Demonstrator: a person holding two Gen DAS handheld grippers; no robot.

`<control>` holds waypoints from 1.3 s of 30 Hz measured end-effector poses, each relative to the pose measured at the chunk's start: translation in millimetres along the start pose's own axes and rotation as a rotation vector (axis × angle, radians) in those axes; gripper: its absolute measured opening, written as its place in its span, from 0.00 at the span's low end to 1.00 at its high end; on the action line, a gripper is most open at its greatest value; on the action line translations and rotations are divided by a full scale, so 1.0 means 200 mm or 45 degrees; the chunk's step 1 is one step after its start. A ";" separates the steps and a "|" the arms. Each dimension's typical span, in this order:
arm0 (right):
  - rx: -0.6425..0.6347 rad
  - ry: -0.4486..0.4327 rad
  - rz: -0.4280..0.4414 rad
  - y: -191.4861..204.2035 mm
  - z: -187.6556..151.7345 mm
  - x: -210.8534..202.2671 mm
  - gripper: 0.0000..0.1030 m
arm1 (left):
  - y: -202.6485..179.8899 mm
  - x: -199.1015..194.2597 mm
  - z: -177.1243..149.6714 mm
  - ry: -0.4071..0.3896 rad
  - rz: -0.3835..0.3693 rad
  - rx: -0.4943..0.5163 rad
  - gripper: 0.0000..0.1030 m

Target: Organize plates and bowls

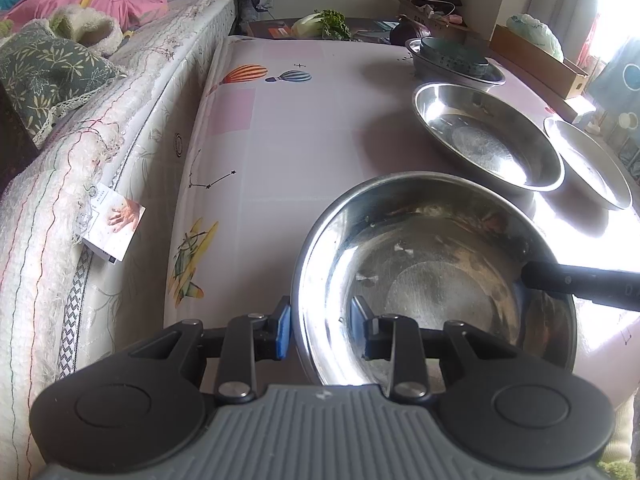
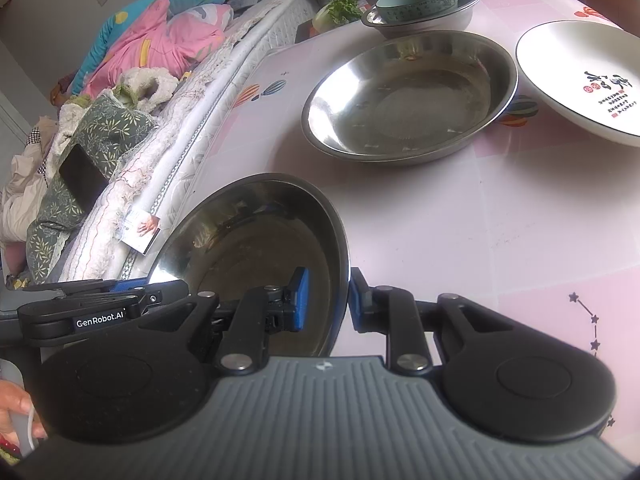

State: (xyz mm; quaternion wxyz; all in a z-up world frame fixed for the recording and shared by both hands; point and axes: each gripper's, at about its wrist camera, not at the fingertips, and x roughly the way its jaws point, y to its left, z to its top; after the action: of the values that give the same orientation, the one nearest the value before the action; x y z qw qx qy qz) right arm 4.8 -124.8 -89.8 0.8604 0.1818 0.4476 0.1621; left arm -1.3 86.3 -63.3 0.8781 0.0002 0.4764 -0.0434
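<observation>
A steel bowl (image 1: 432, 264) sits near the table's front edge. My left gripper (image 1: 320, 330) straddles its left rim with blue pads on each side, a gap showing at both. My right gripper (image 2: 326, 300) straddles the same bowl (image 2: 256, 240) at its right rim, pads close on it. A second steel plate (image 1: 488, 140) (image 2: 408, 96) lies beyond. A white printed plate (image 2: 580, 76) (image 1: 588, 160) lies right of it. At the back a teal bowl (image 2: 416, 2) sits inside a steel bowl (image 2: 424, 20) (image 1: 456, 64).
A mattress edge (image 1: 120, 160) with pillows and bedding runs along the table's left side. The pink tablecloth (image 1: 304, 128) covers the table. Vegetables (image 1: 320, 24) and a cardboard box (image 1: 536, 60) lie at the far end.
</observation>
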 end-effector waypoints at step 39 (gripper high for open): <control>0.008 0.009 0.007 0.02 -0.02 0.00 0.22 | 0.01 0.01 0.01 -0.002 0.004 -0.004 0.35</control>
State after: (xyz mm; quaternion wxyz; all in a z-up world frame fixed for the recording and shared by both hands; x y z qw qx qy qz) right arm 1.5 -120.2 -90.8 0.8578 0.1850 0.4507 0.1637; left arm 1.3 88.3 -64.8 0.8785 -0.0005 0.4760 -0.0411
